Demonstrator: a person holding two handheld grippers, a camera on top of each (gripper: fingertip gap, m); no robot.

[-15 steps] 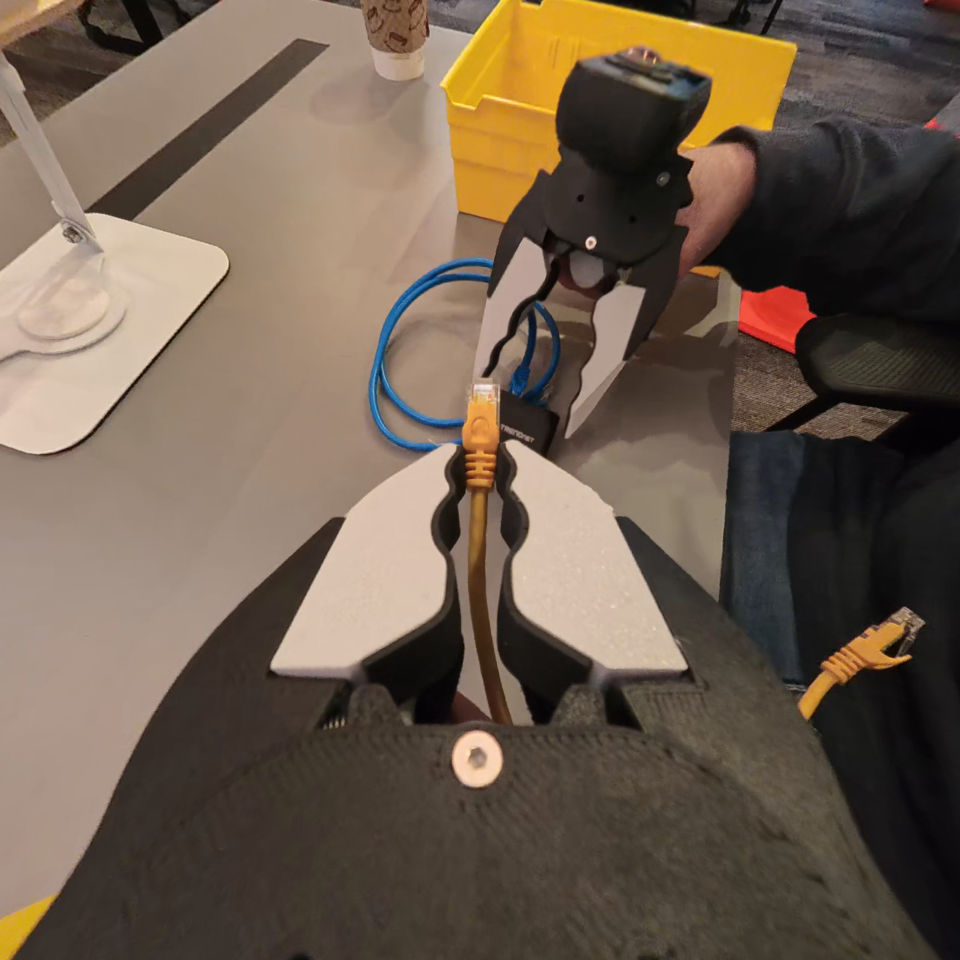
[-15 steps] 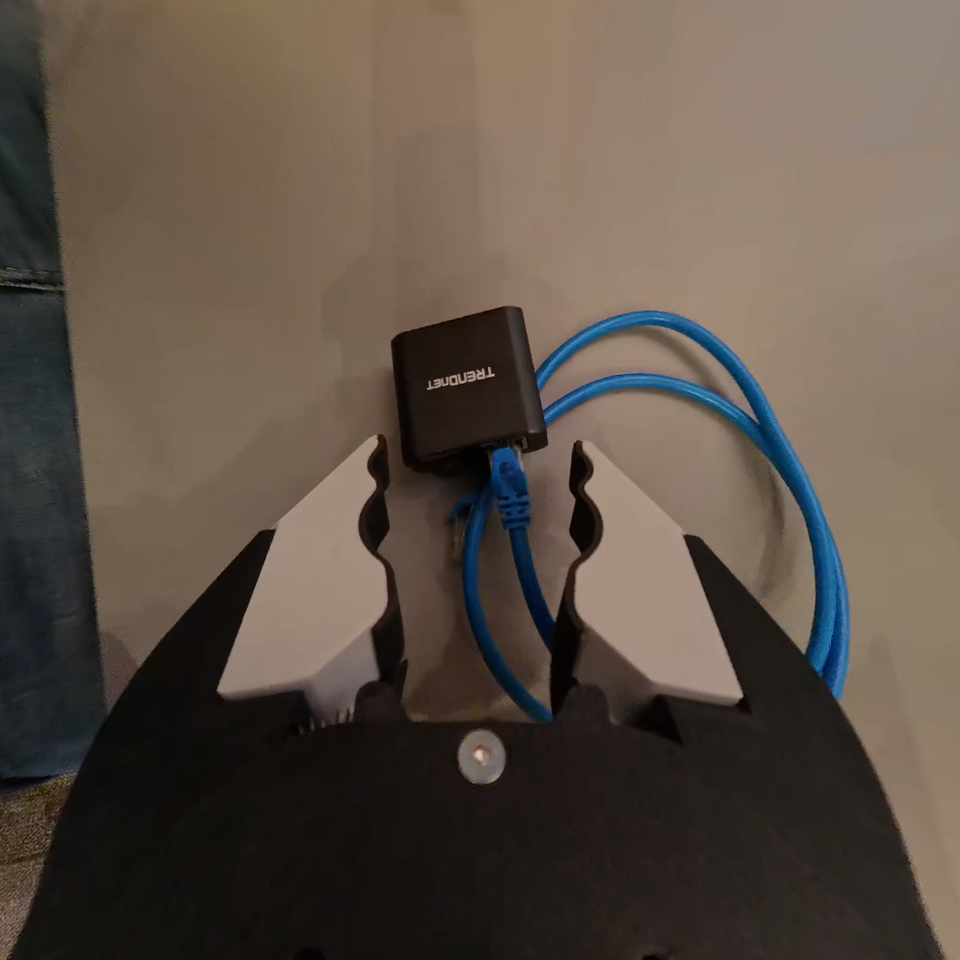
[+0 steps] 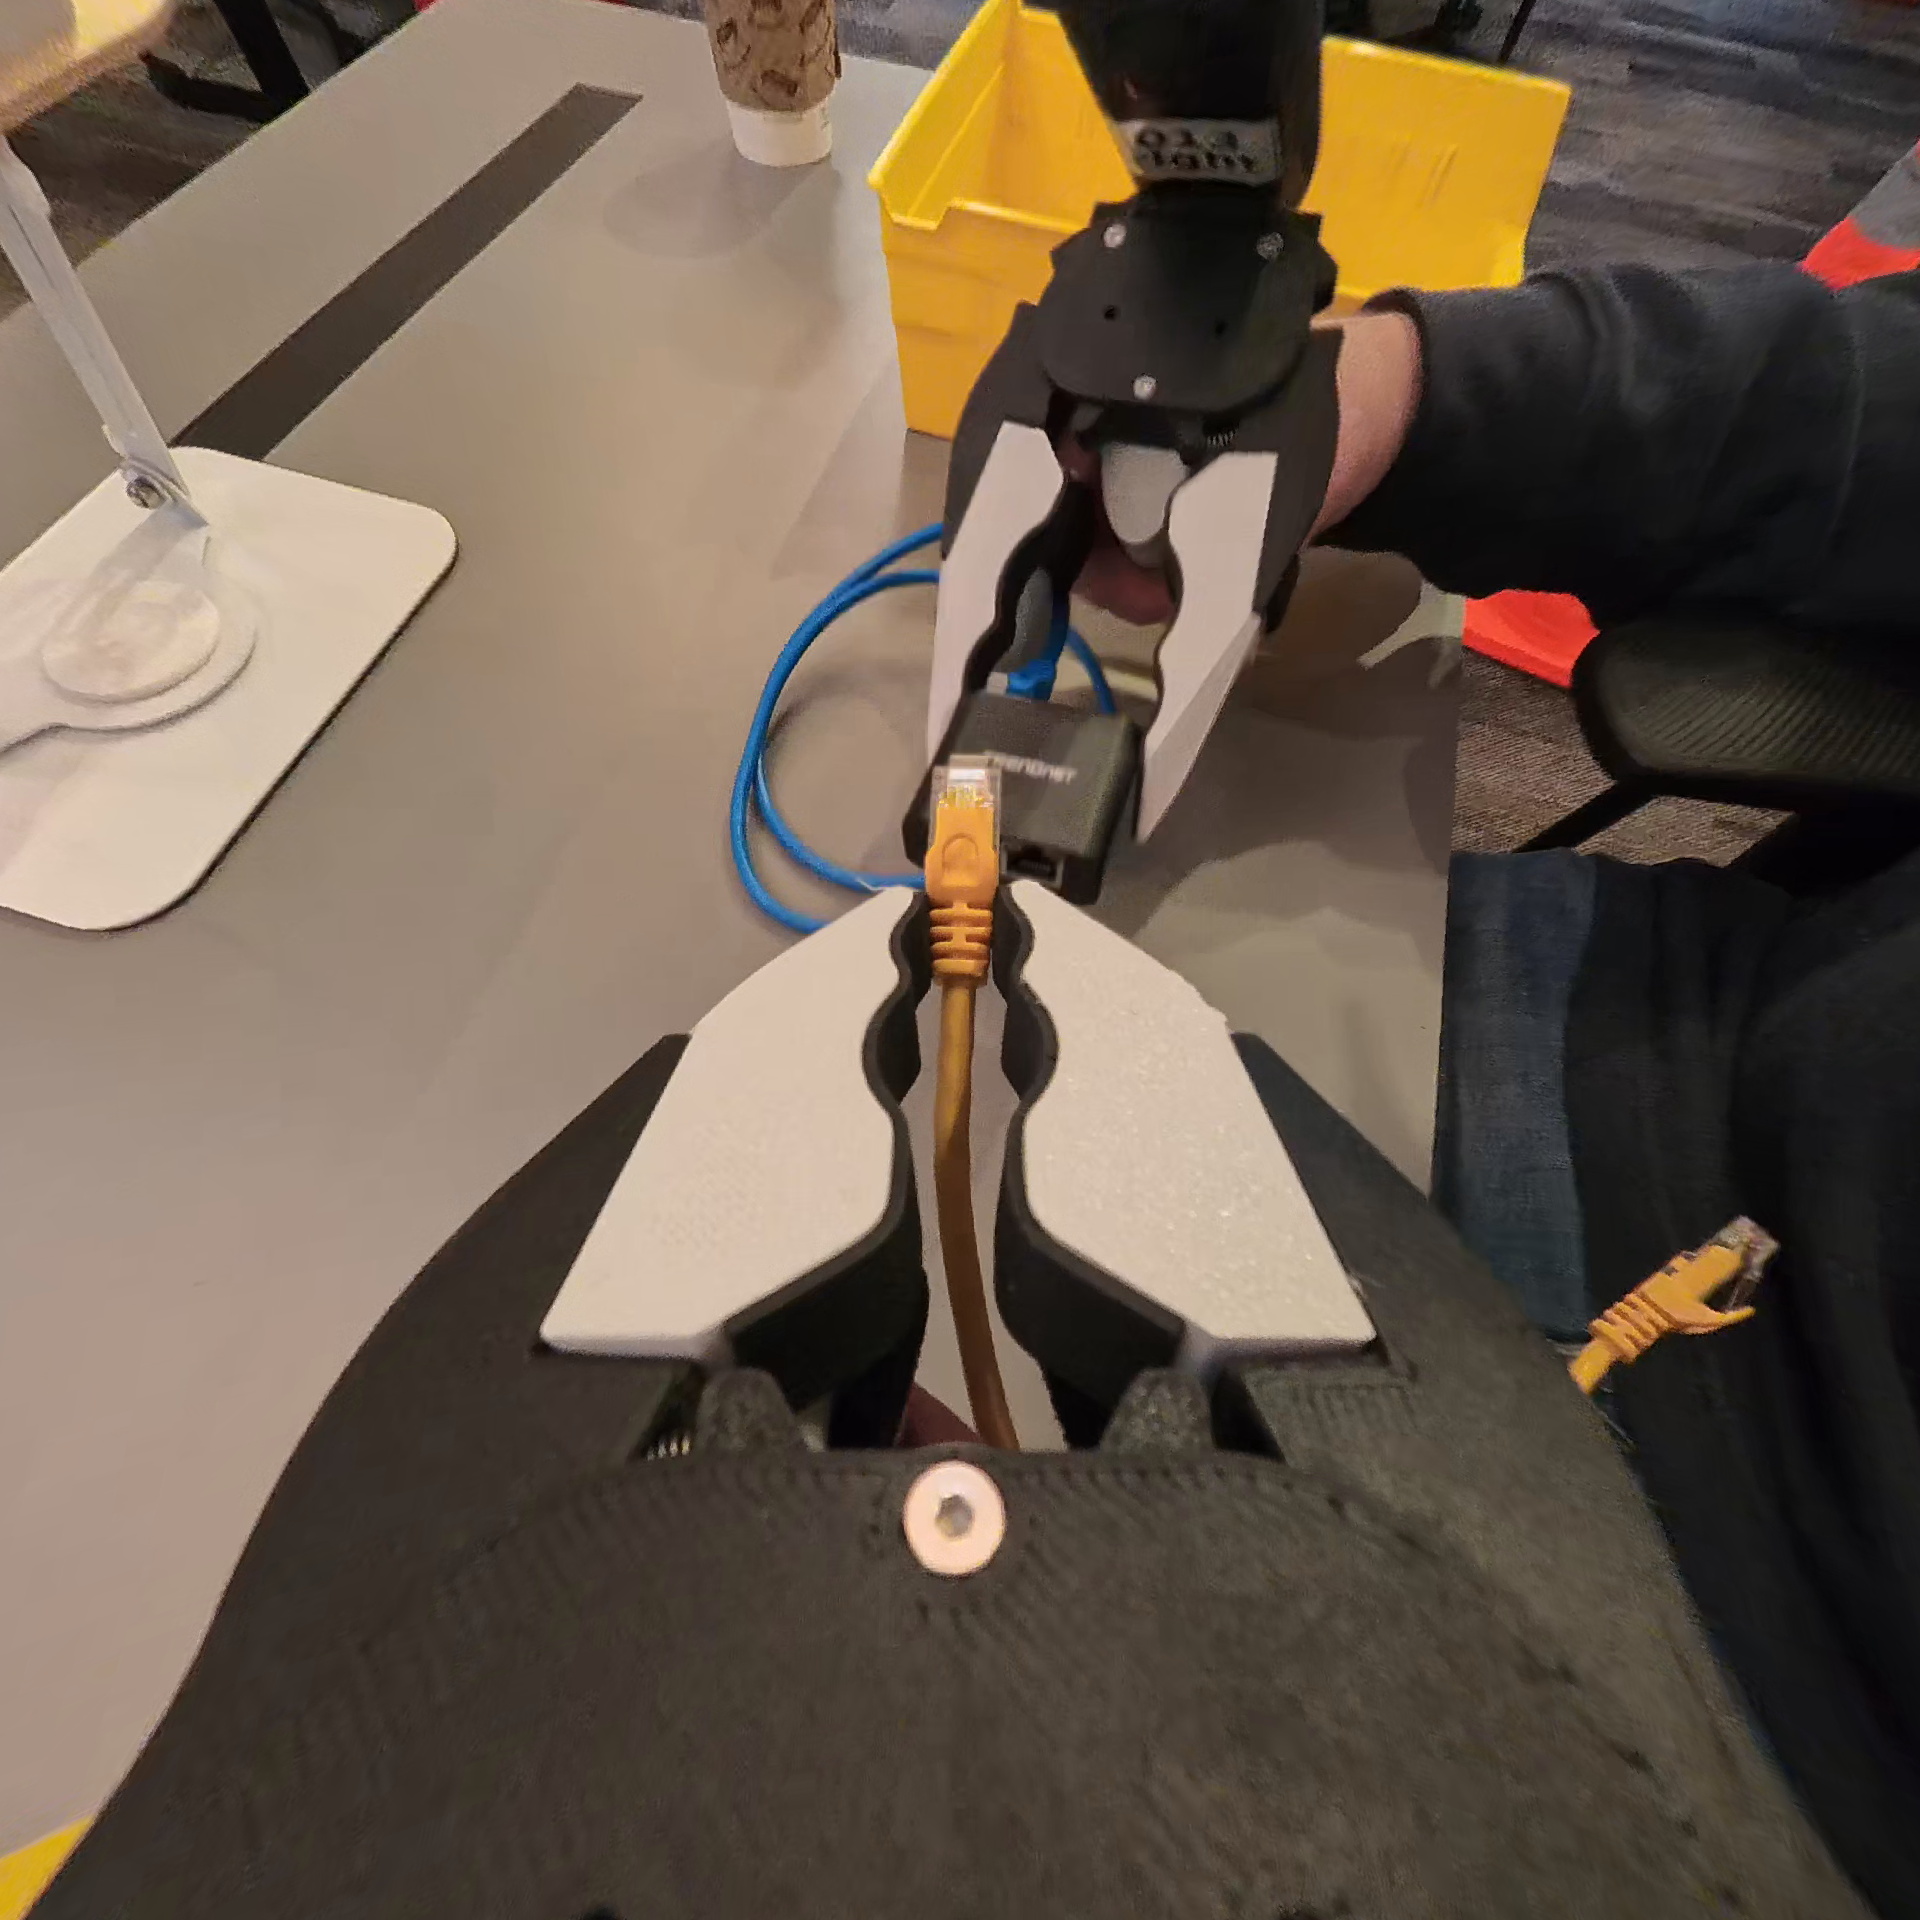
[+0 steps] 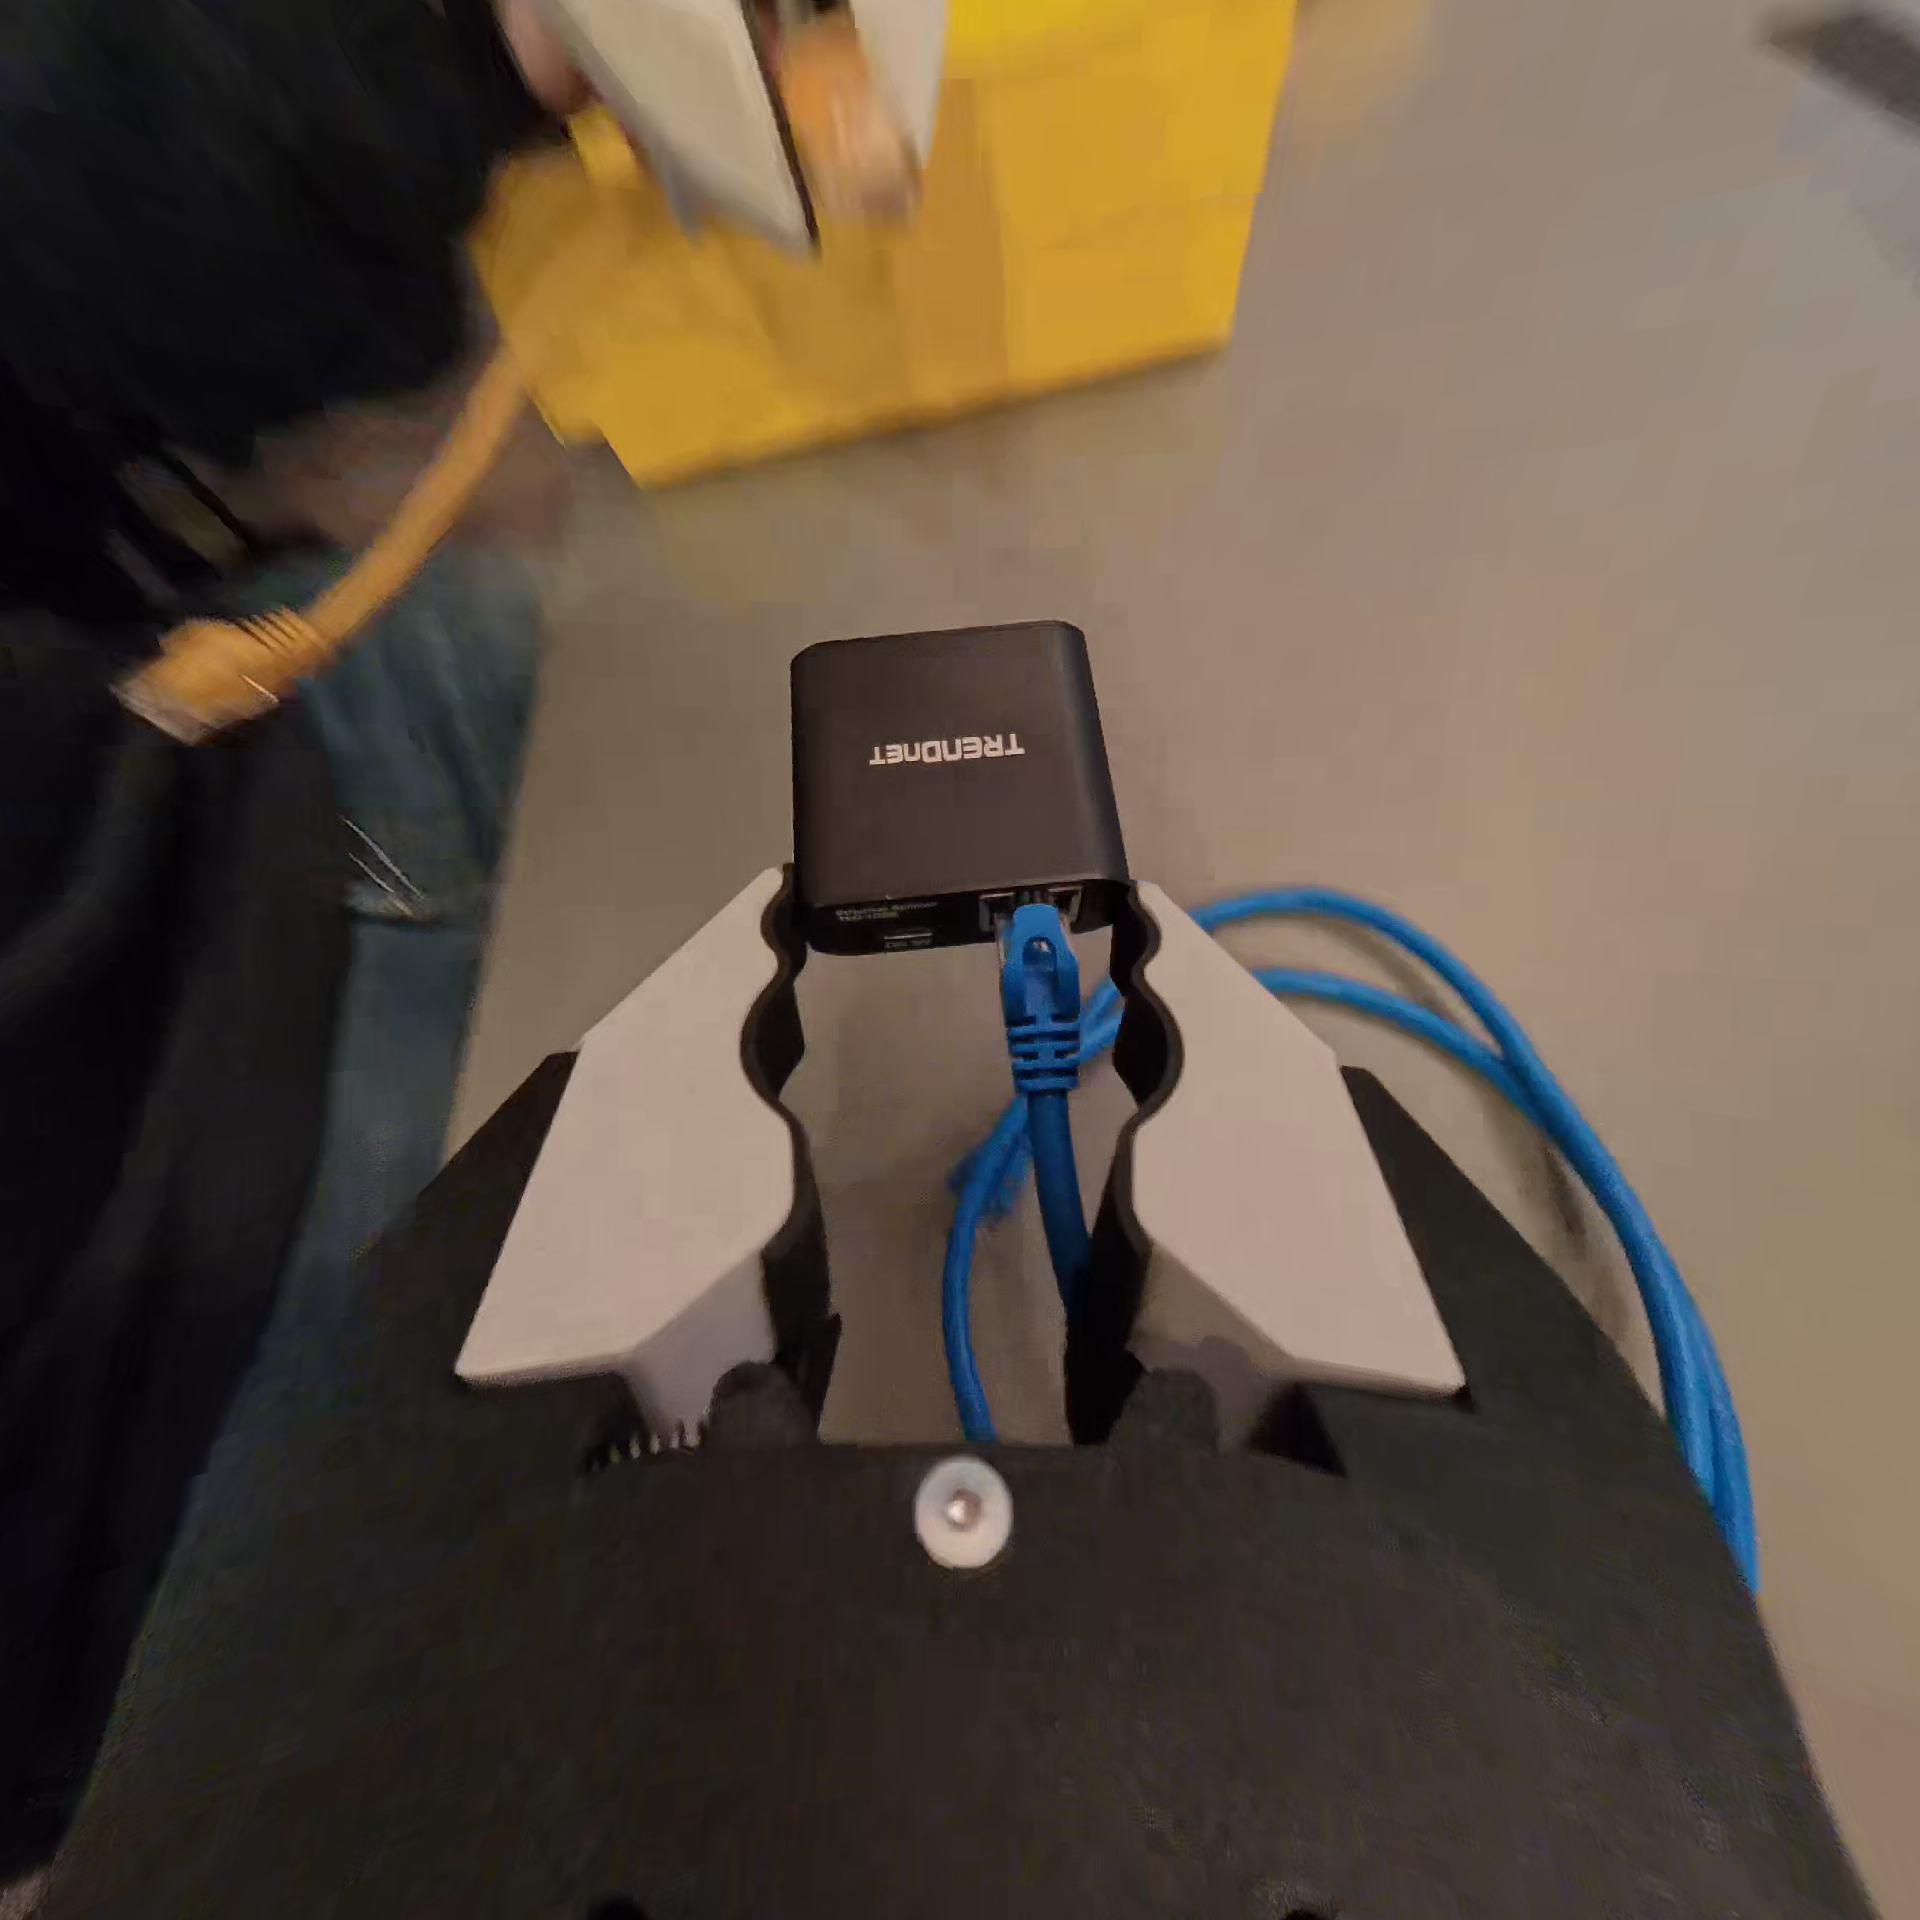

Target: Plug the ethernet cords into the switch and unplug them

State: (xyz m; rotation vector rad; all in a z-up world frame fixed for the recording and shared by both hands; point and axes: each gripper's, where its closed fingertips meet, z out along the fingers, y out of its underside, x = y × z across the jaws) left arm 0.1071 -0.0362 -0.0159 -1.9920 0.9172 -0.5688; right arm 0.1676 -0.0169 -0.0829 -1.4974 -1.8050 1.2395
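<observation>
The left claw [image 3: 961,914] is closed on an orange ethernet cord [image 3: 961,1091], plug forward. Just beyond, on the grey worktop [image 3: 468,987], the black switch [image 4: 951,779] sits between the right claw's [image 4: 956,904] spread tips, a blue cord [image 4: 1039,997] plugged in.

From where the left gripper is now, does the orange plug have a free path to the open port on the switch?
Probably yes. The left gripper holds the orange plug just short of the switch. Its near port looks empty, and the right gripper fingers flank only the far end.
</observation>
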